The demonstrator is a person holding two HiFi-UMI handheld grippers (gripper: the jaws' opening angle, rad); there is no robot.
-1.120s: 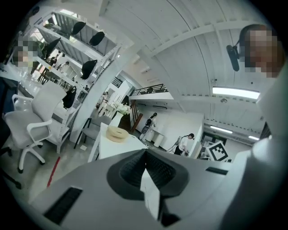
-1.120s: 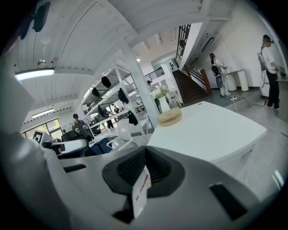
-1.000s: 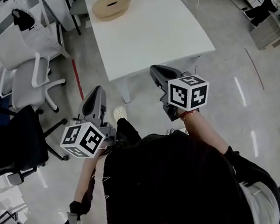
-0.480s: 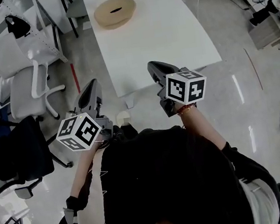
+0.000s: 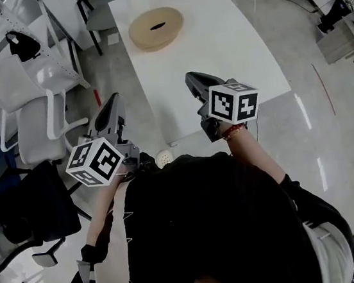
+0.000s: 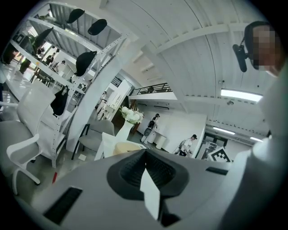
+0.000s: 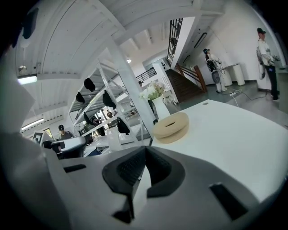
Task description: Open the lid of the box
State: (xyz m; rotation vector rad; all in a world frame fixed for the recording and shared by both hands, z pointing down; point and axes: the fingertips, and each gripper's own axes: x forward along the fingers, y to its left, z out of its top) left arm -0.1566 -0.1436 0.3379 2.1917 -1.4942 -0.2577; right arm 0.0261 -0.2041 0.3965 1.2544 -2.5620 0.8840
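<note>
Both left gripper [image 5: 113, 107] and right gripper [image 5: 196, 82] are hovering closed, empty, well apart from the unopened box [image 5: 156, 28] on the counter [image 5: 222, 41].

Left gripper [image 5: 114, 100] held out ahead of torso on left side, pointing forward, fingers [image 6: 130, 168] pressed together tip to tip, nothing between them; marker cube [image 5: 96, 162] at its rear. Right gripper [image 5: 189, 79] on right side, tipped slightly downward, fingers [image 7: 128, 168] closed together, empty; its cube [image 5: 234, 102] sat above wrist [image 5: 231, 134] with red band. Right forearm [image 5: 260, 159] bare, bent at elbow; left forearm [image 5: 104, 218] likewise. Grippers well apart, roughly parallel
</note>
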